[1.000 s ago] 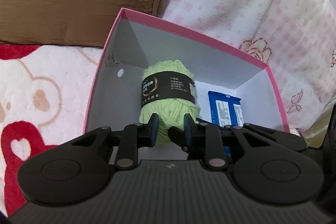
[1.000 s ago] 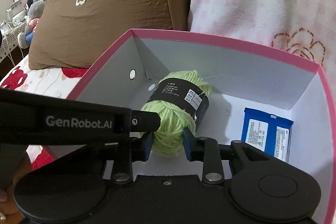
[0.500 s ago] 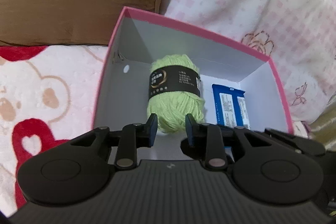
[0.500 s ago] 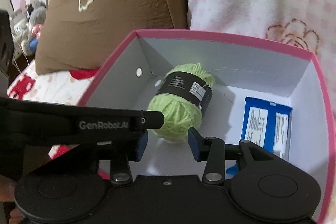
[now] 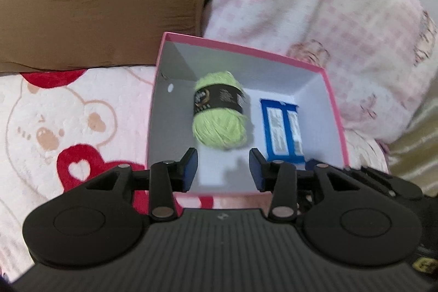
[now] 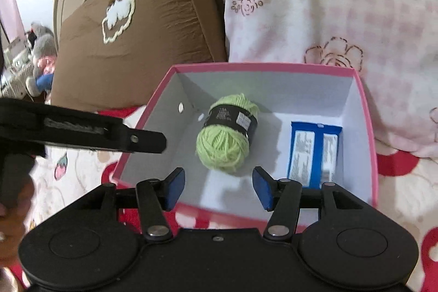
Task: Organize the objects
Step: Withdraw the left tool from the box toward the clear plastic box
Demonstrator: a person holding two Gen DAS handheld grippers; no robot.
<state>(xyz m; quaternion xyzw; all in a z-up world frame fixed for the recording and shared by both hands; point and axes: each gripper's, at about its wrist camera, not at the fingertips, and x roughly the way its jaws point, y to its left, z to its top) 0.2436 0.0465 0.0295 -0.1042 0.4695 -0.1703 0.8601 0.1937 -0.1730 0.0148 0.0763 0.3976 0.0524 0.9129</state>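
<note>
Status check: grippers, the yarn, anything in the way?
Left gripper and right gripper: jaws just opened, nothing between them. Green yarn lies free in pink box beside blue packet. Nothing in the way.

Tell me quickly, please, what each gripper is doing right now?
Left gripper: open, jaws just opening, empty.
Right gripper: open, jaws just opening, empty.

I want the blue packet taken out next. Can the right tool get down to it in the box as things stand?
Probably yes. The pink box is open-topped, and the blue packet lies flat and uncovered, apart from the green yarn ball. The right tool is open and empty. Lying flat may make pinching awkward.
</note>
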